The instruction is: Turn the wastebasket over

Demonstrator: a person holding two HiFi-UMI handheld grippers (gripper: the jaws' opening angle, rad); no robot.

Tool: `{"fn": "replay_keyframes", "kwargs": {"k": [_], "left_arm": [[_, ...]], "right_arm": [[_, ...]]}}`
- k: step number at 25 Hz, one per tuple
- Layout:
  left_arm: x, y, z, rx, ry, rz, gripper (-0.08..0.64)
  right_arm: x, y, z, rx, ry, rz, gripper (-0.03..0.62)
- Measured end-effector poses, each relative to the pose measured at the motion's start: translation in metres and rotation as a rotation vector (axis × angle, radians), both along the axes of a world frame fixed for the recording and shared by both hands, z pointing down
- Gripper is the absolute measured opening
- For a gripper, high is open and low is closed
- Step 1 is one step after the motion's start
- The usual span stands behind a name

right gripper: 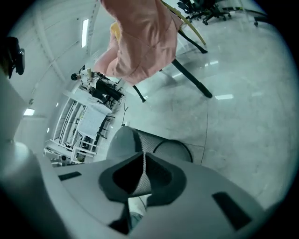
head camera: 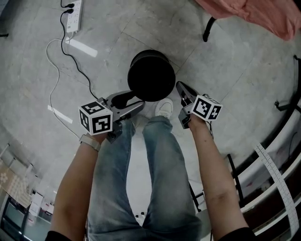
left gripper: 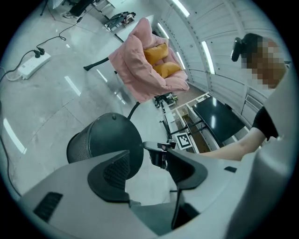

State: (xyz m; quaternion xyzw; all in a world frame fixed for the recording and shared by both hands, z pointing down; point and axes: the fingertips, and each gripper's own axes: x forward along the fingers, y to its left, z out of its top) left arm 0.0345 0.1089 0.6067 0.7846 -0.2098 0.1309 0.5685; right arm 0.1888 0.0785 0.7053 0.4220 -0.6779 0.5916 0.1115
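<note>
The black mesh wastebasket (head camera: 151, 75) stands on the floor just ahead of my feet, its dark round face turned up toward the head view. My right gripper (head camera: 179, 85) reaches its right edge and is shut on the wastebasket's thin mesh wall (right gripper: 140, 179), which shows as a strip between the pads. In the right gripper view the wastebasket (right gripper: 159, 142) lies just beyond the jaws. My left gripper (head camera: 136, 100) is open at the basket's near left side with nothing between its fingers. The left gripper view shows the wastebasket (left gripper: 105, 140) close ahead and the right gripper (left gripper: 159, 150) at its edge.
A power strip (head camera: 74, 14) and its cables (head camera: 56, 70) lie on the floor at the far left. A chair draped in pink cloth (head camera: 254, 14) stands at the far right, one leg (head camera: 208, 29) near the basket. My jeans (head camera: 160, 164) and white shoe (head camera: 164, 108) are below it.
</note>
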Motion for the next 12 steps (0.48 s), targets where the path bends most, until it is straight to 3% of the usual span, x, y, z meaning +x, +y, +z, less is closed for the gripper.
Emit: {"fn": "replay_keyframes", "kwargs": {"k": [5,12], "left_arm": [[-0.010,0.003,-0.049,0.065,-0.032,0.005,0.196],[-0.028,0.011,-0.158,0.126,-0.055,-0.048,0.032]], "right_arm": [[-0.021,-0.006,-0.076,0.124,0.033,-0.023,0.011],[-0.063,0.002,-0.206,0.226,0.068,-0.068,0.011]]}}
